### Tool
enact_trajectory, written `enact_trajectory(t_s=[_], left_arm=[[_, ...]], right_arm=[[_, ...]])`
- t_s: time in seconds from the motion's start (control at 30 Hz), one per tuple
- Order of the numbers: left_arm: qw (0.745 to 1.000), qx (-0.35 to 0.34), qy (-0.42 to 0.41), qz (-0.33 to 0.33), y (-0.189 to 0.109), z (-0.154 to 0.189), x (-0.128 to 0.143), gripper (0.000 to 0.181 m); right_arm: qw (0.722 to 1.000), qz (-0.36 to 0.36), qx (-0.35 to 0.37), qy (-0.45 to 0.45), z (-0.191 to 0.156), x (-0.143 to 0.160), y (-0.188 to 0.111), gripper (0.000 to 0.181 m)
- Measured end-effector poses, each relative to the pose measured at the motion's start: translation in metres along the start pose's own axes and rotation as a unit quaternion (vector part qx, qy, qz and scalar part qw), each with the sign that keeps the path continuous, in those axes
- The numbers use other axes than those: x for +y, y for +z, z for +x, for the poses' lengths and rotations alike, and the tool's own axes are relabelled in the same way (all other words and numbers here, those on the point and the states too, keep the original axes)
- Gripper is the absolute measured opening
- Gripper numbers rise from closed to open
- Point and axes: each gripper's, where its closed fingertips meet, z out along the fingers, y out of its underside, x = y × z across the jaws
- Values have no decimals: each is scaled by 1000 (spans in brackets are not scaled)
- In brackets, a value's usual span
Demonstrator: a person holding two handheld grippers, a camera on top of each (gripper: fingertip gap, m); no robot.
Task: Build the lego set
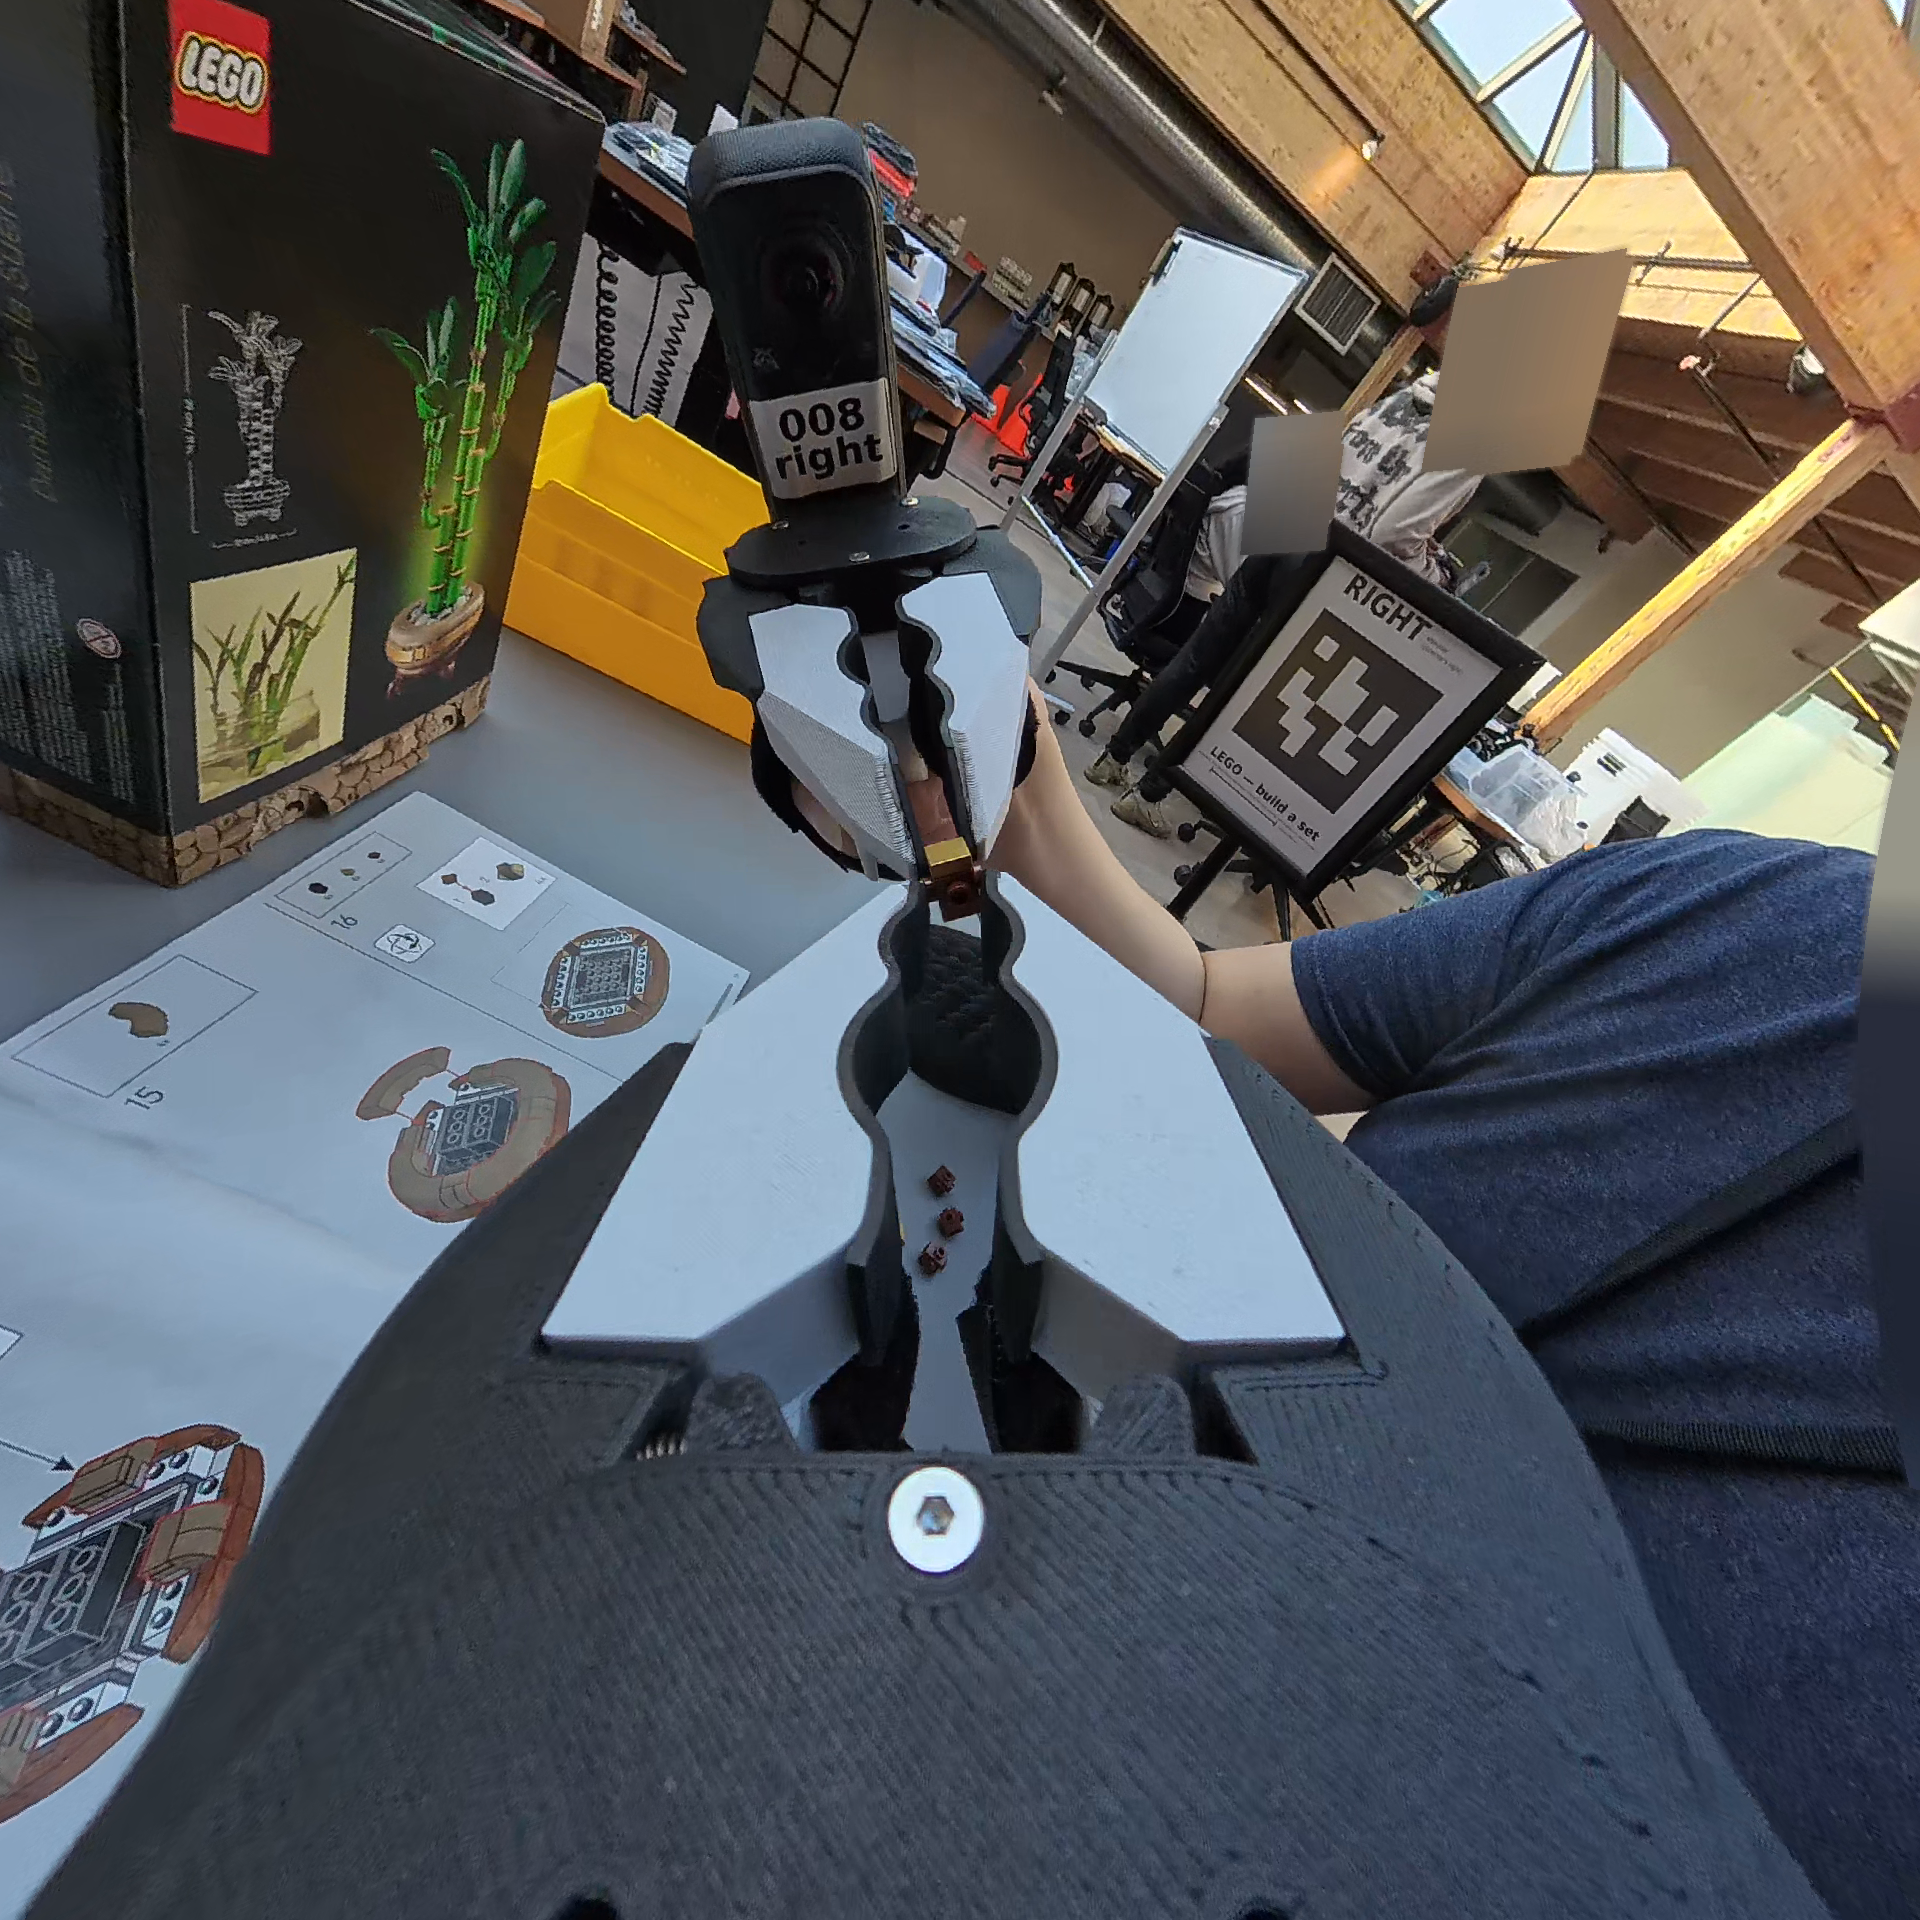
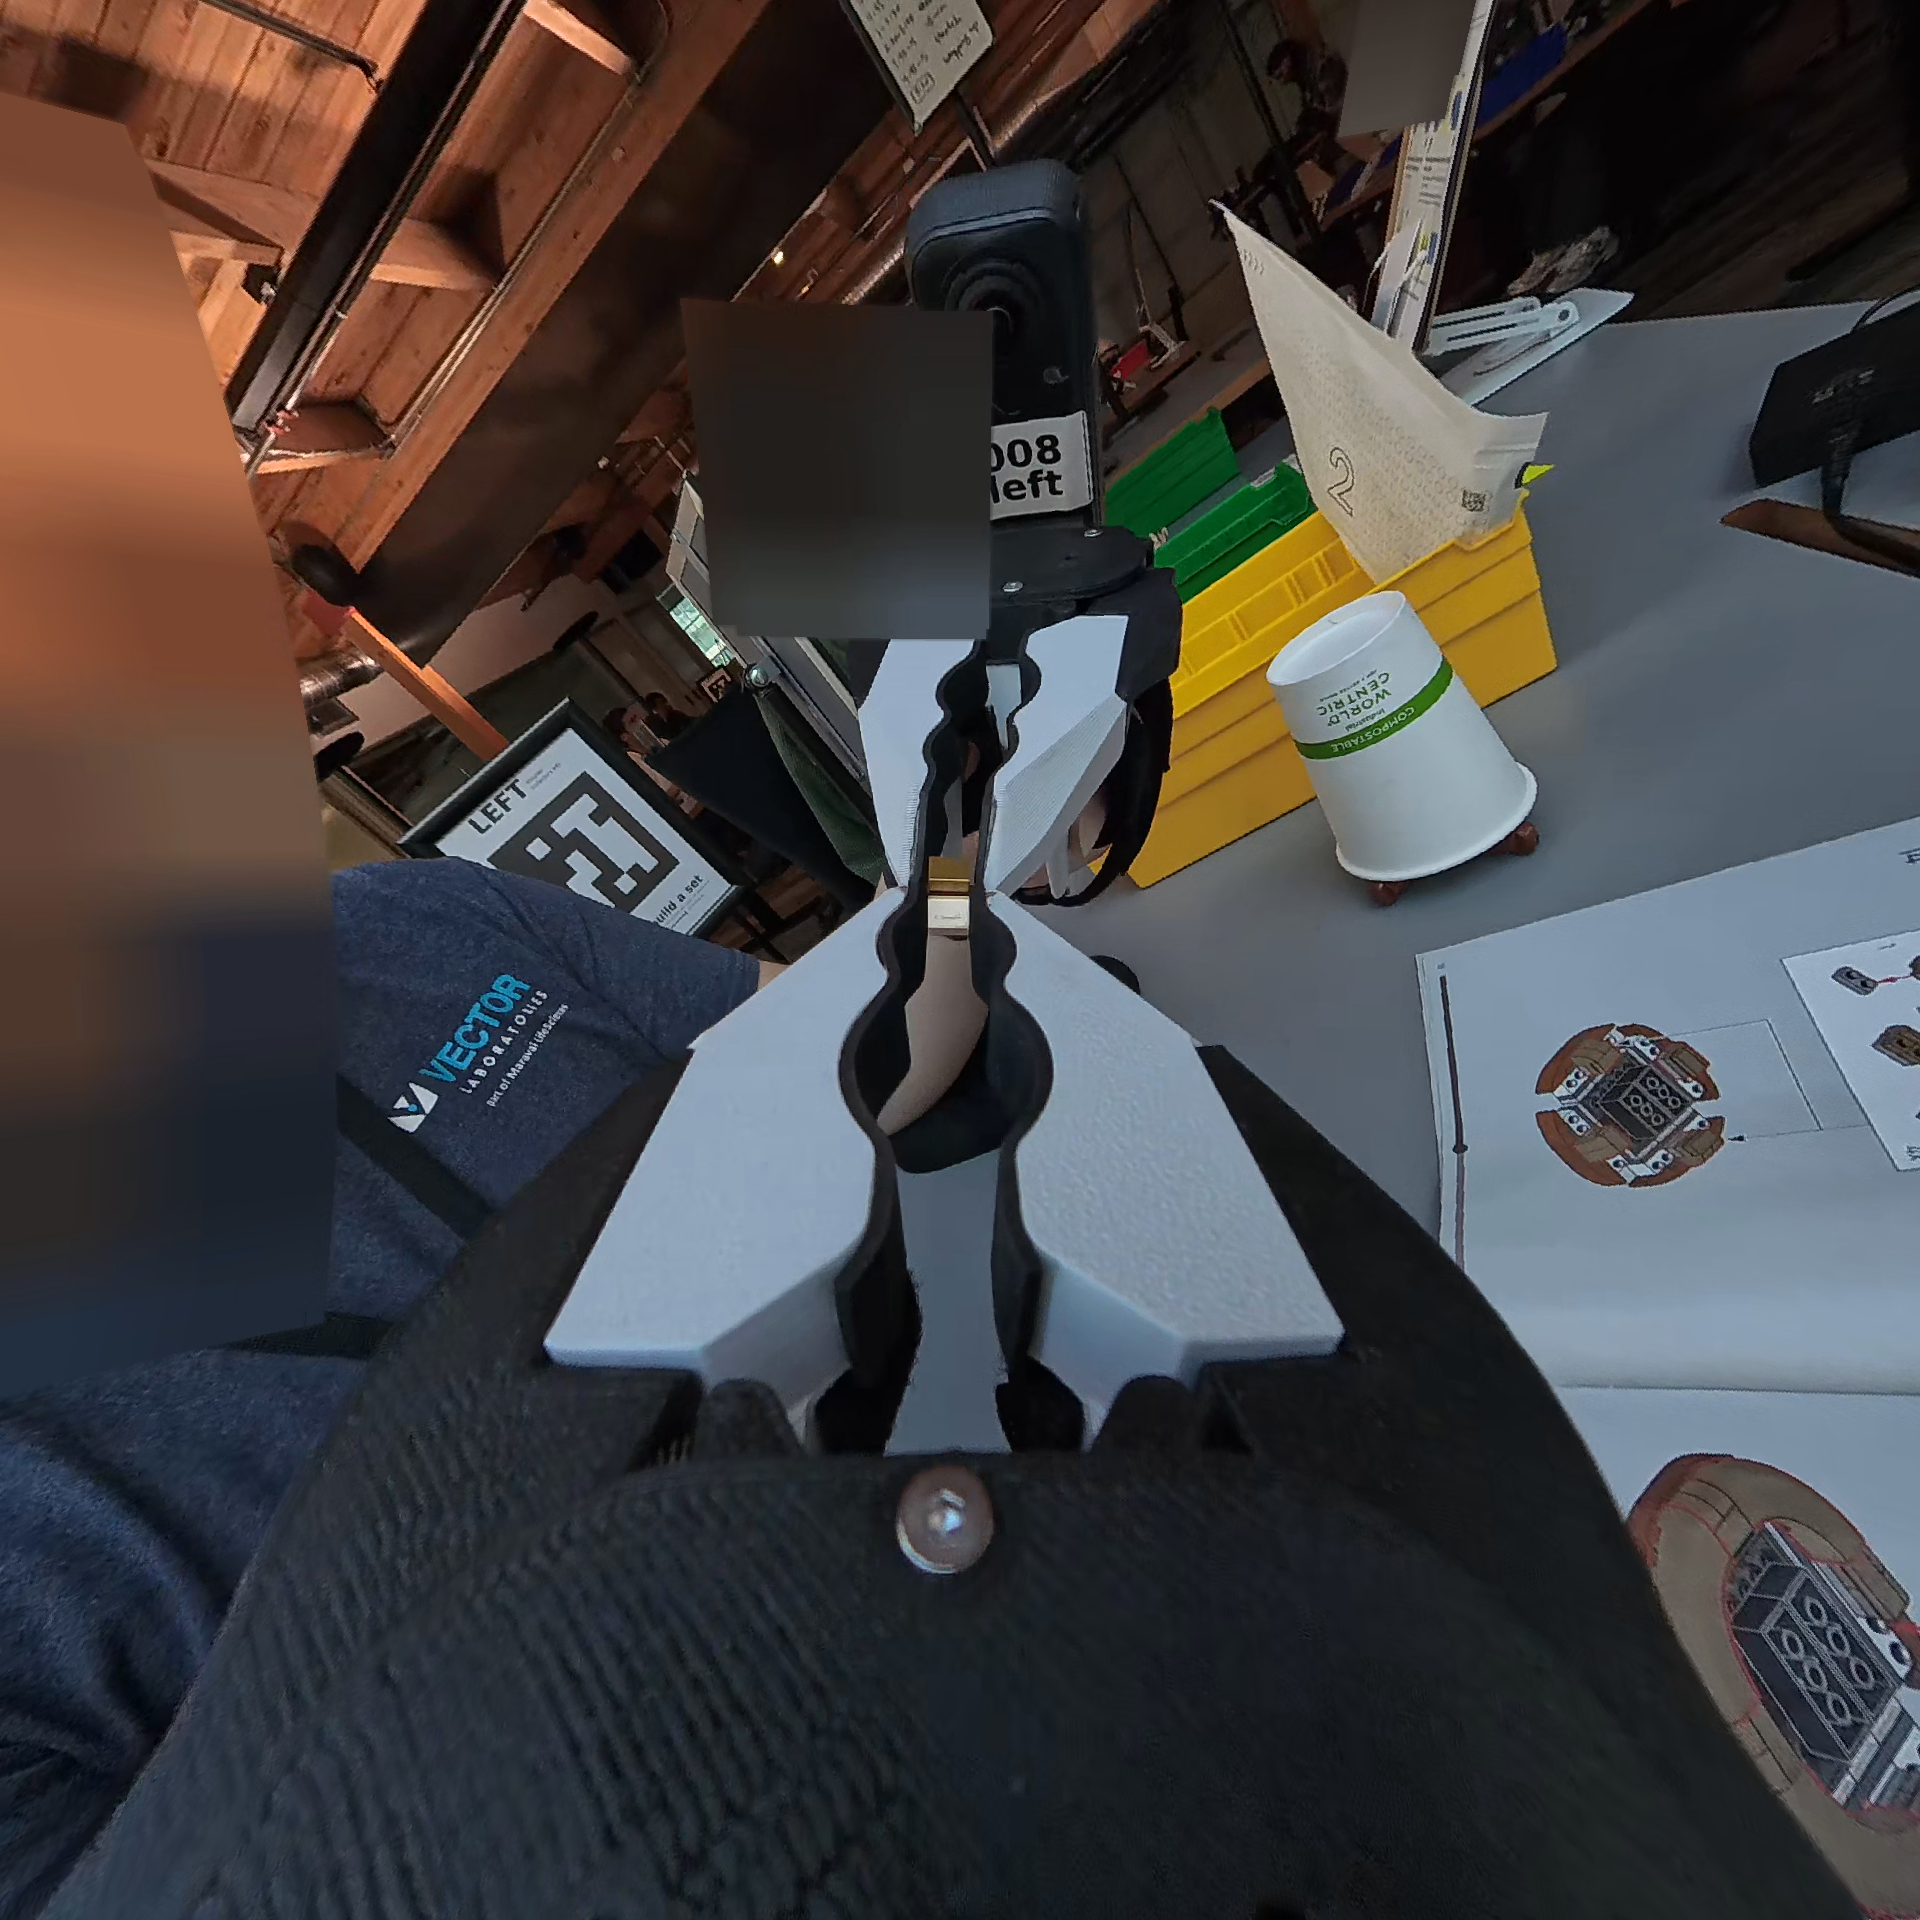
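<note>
Closely, the left hand-held gripper [image 1: 951, 883] and right hand-held gripper [image 2: 948, 909] met tip to tip above the counter [image 1: 623, 790], both clamped on one small gold-and-brown piece [image 1: 954, 871]. Only the left view showed three loose brown studs [image 1: 943, 1218]; only the right showed the upturned cup [image 2: 1397, 748].

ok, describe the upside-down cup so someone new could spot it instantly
Start at the yellow bins on the grey table in the right wrist view. Directly in front of them stands the white paper cup, mouth down. It alone has a green band, and small brown pieces peek out under its rim.
</note>
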Motion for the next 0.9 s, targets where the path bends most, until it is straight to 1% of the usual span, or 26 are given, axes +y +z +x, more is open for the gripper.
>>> enact_trajectory(t_s=[0.27,0.9], left_arm=[[1000,3,-6,23,0,-2,-6,8],[999,4,-11,33,0,-4,-8,8]], right_arm=[[1000,22,-2,4,1,-7,-2,6],[1000,28,-3,-1,3,-8,-3,6]])
